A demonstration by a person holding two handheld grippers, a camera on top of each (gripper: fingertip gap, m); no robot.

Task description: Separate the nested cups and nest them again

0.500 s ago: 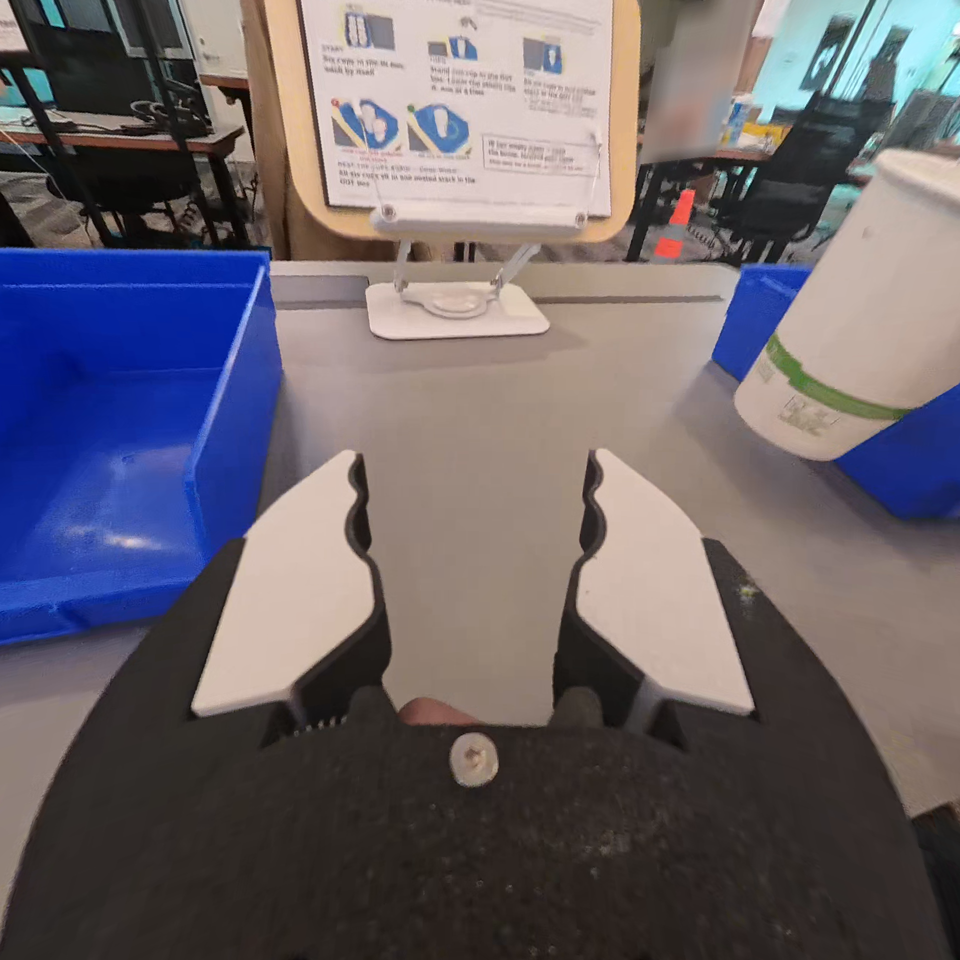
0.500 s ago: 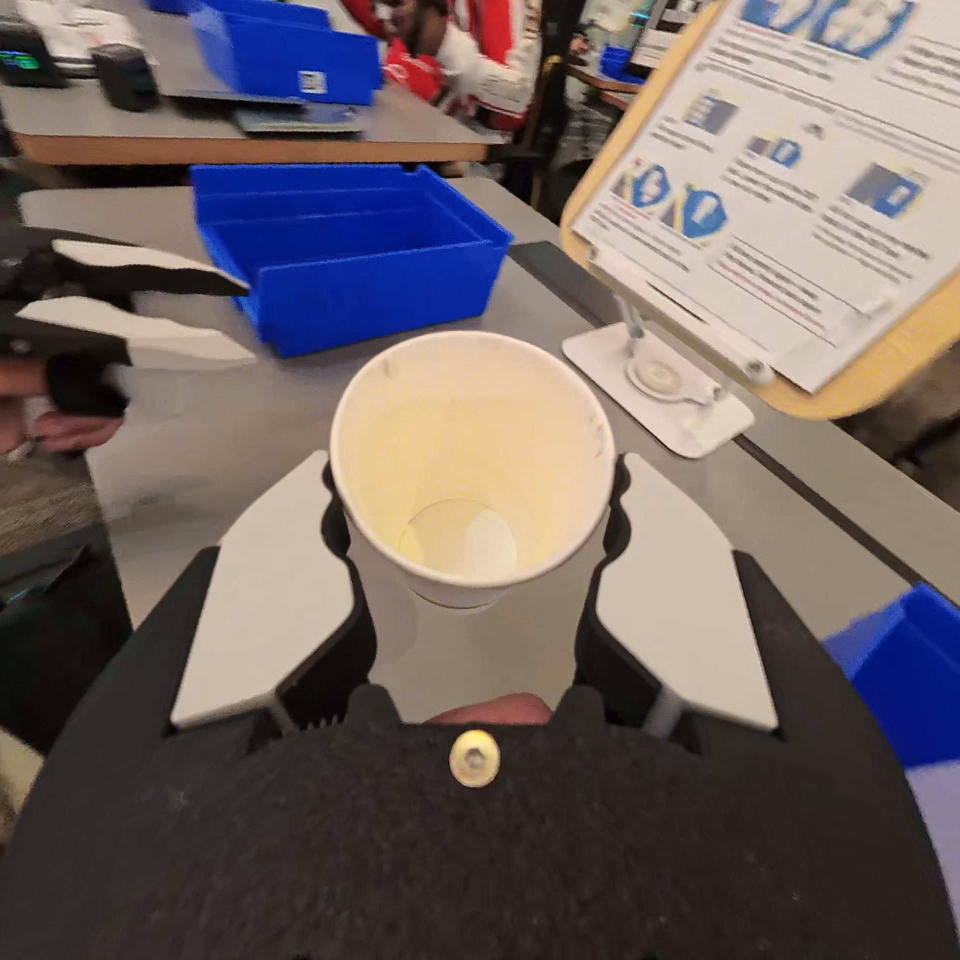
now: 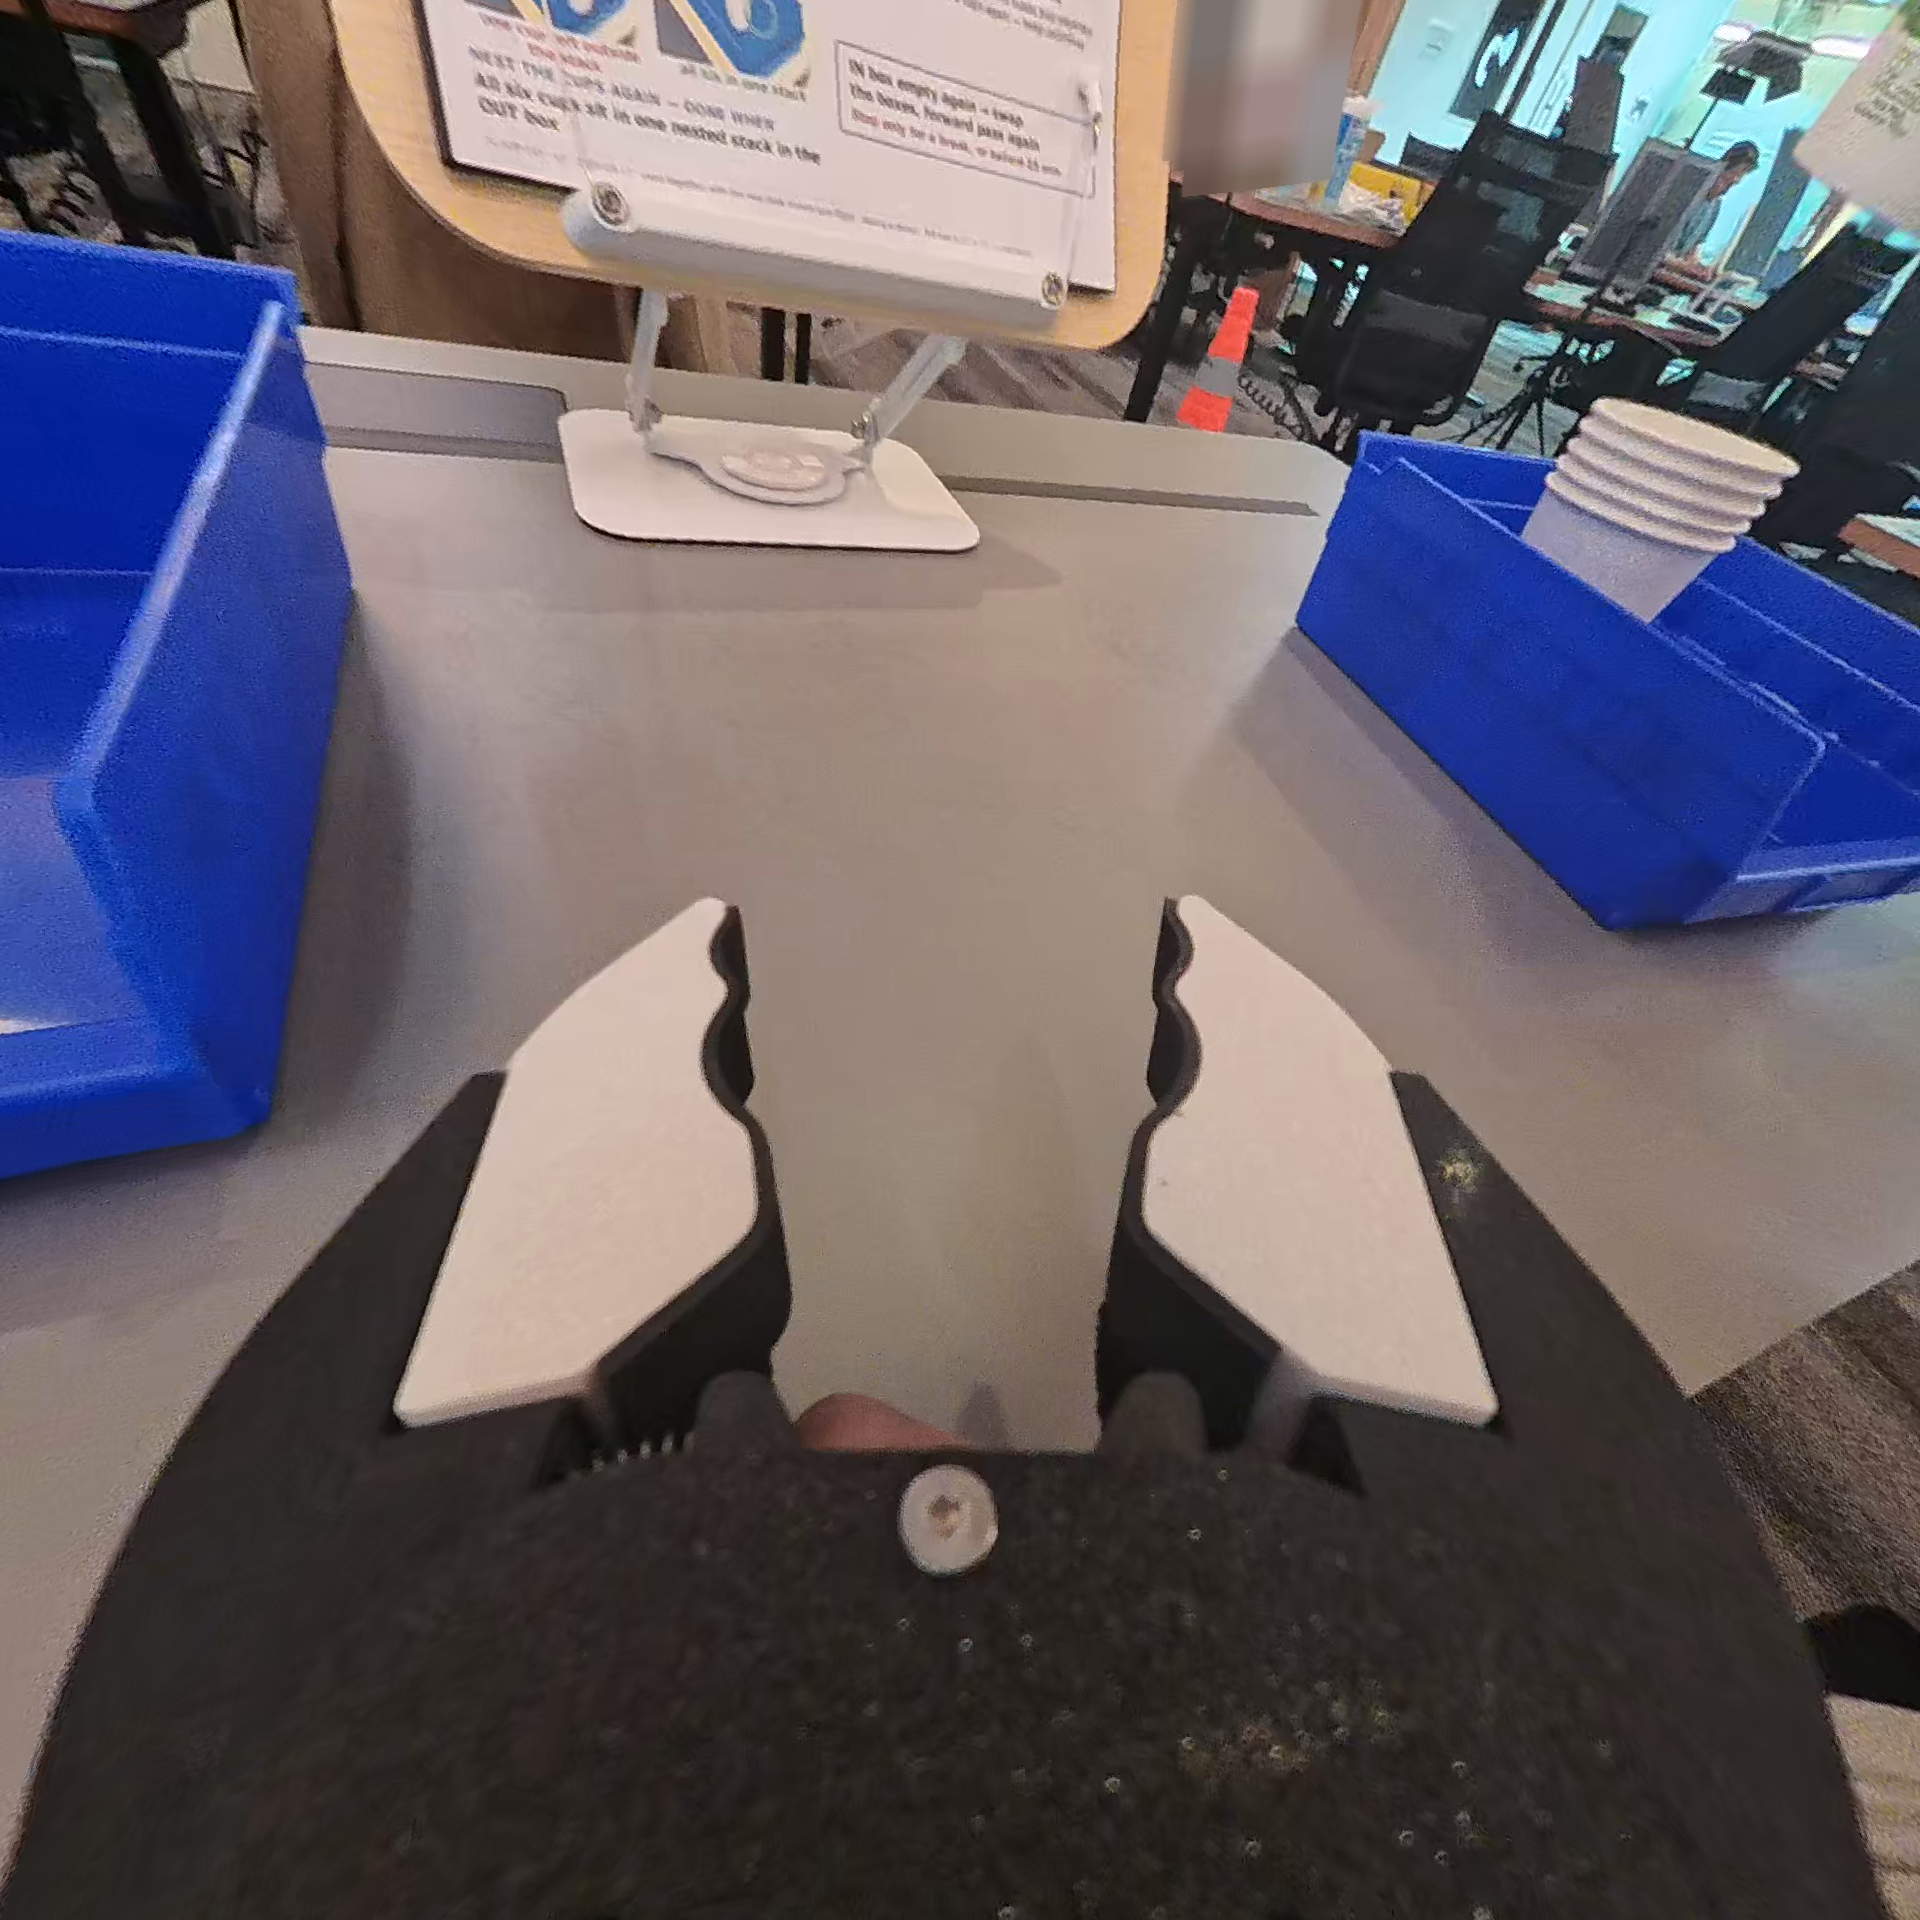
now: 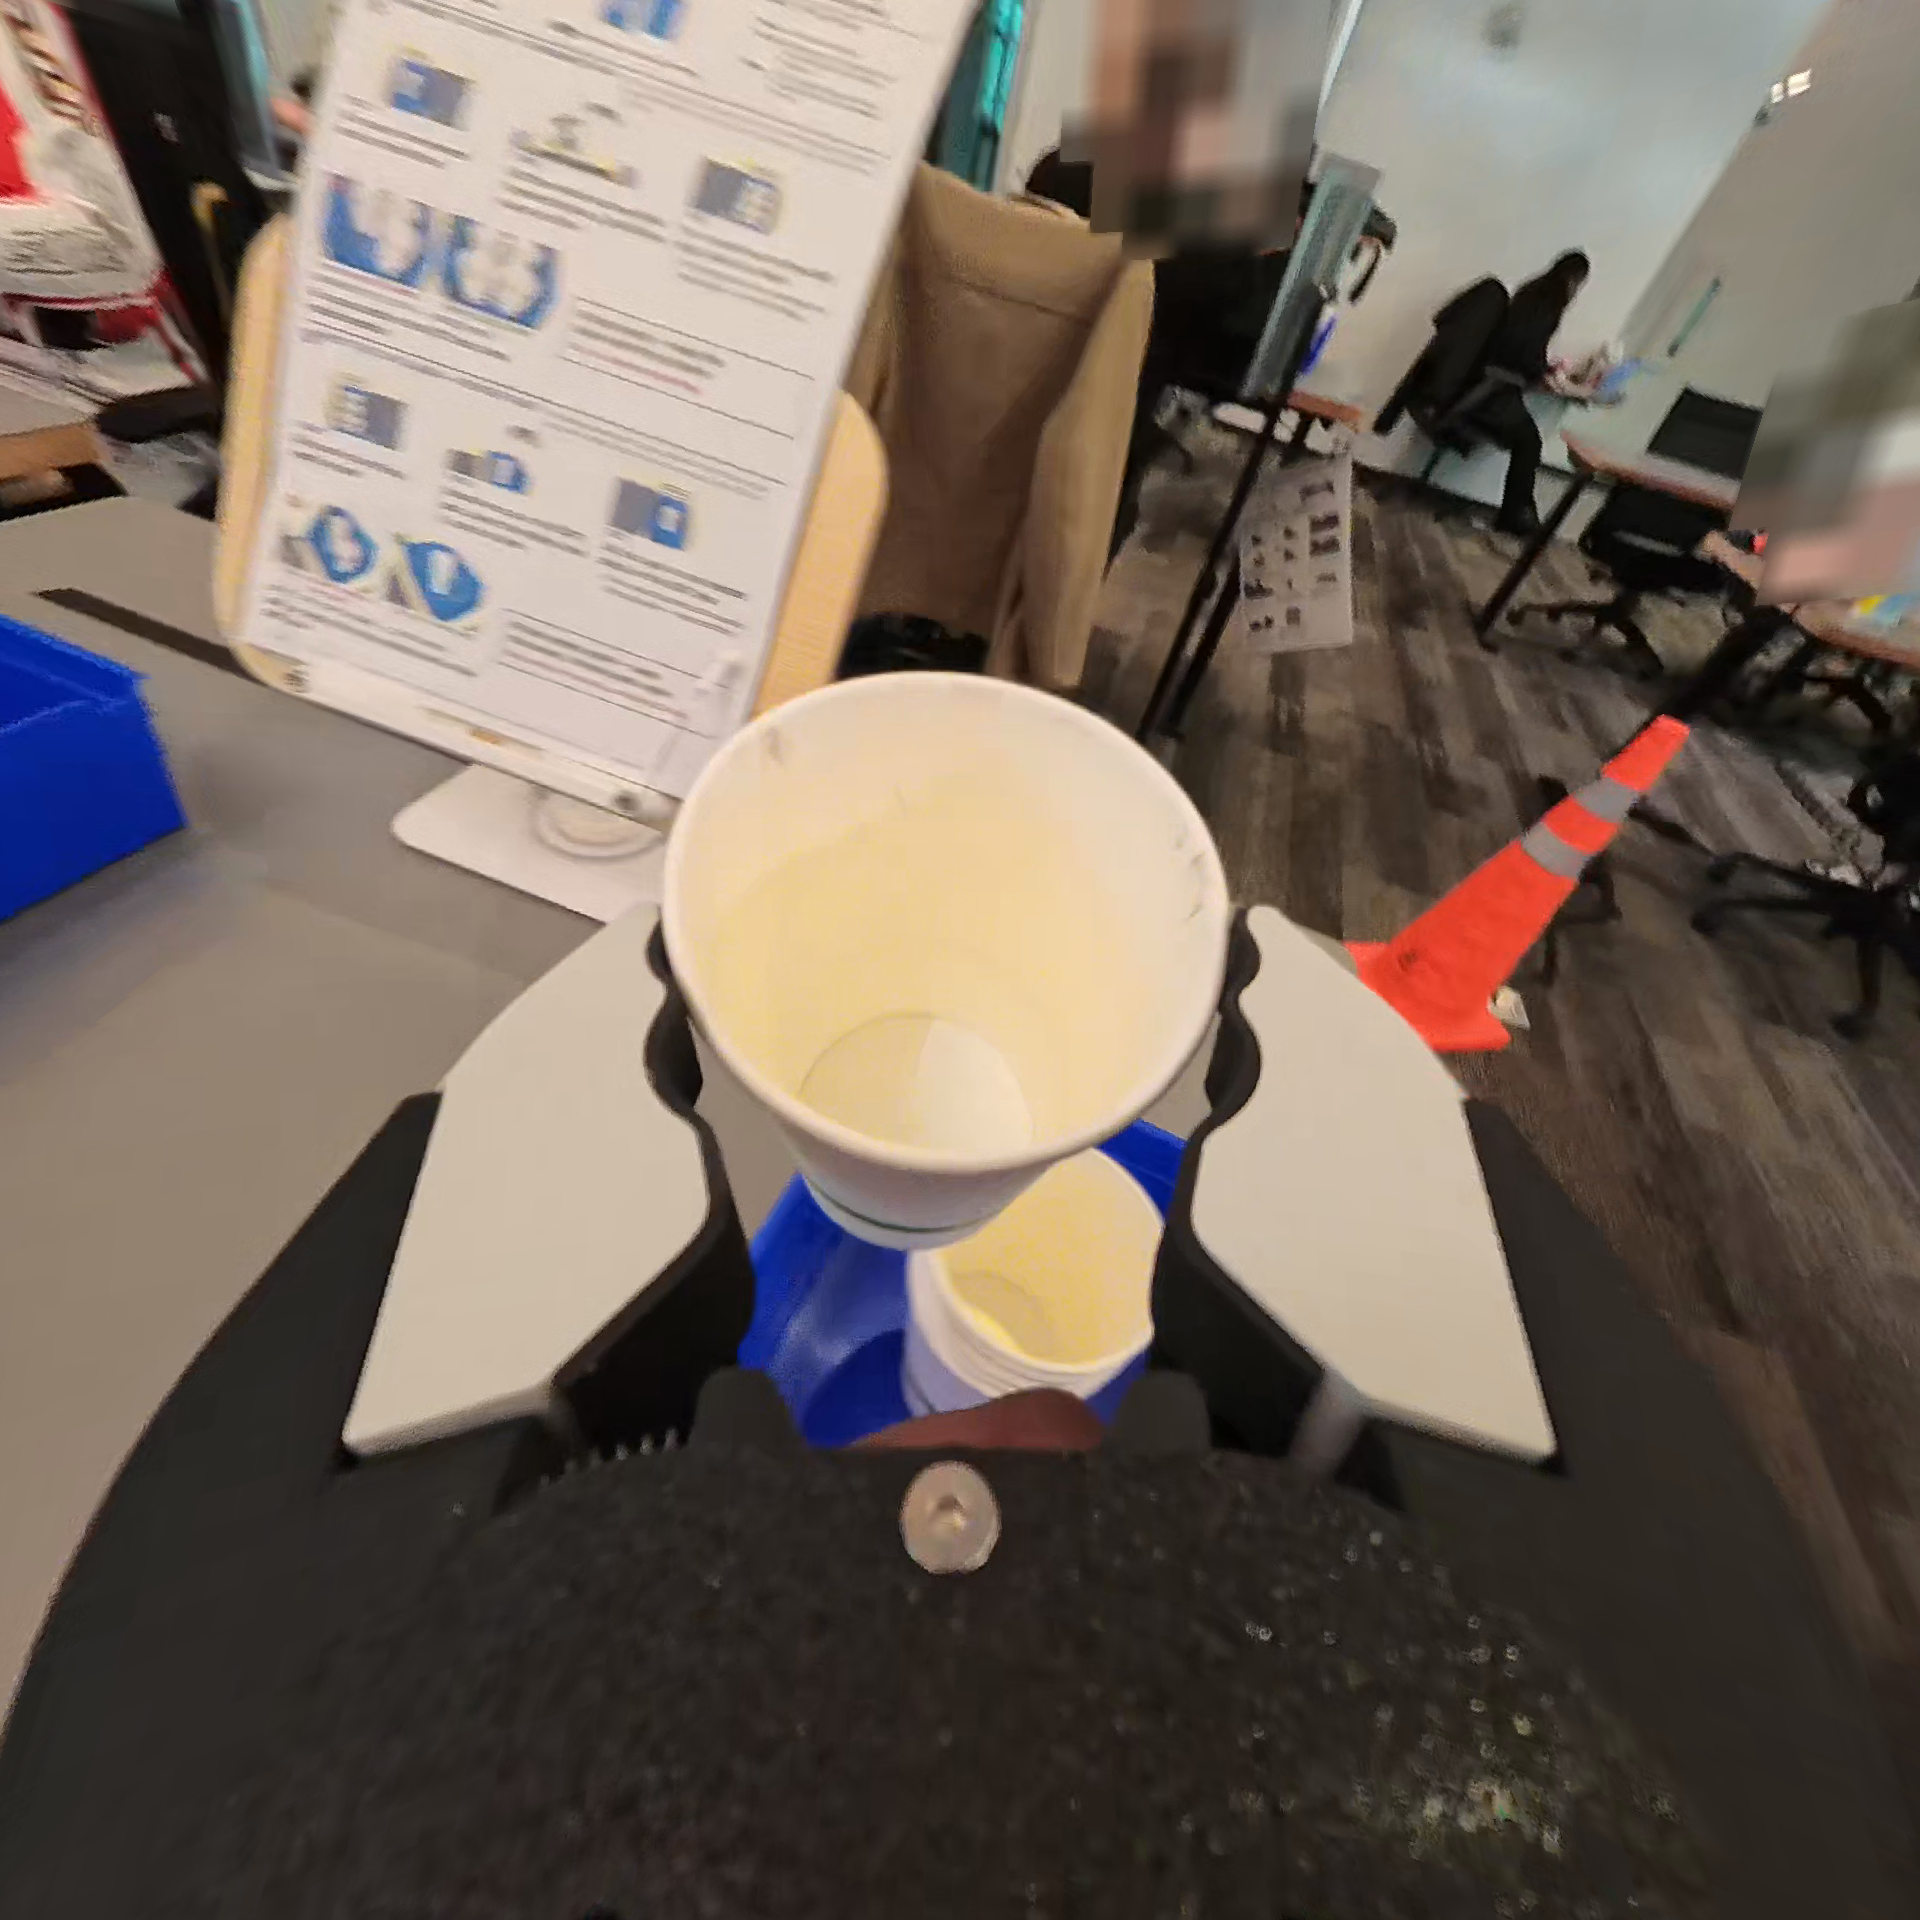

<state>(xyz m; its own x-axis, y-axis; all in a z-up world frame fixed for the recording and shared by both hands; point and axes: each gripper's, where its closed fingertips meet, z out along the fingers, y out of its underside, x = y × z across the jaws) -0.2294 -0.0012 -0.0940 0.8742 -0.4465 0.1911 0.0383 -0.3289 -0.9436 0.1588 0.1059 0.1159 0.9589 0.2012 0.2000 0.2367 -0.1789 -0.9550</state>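
White paper cup [image 4: 940, 971], upright, pinched near its rim by the right claw [image 4: 945, 977], held above a nested stack of cups [image 4: 1039, 1309]. Stack stands in a blue bin [image 3: 1558, 717] at the right end of the grey worktop [image 3: 883, 748]. Left claw [image 3: 951, 997] spread wide, gripping nothing, over bare worktop. Second blue bin [image 3: 187, 727] at left. Instruction board on stand [image 3: 769, 208] behind.

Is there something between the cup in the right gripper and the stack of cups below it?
Nothing visible. The cup, held in the right gripper, hangs above the stack in the blue bin, with open air between them.
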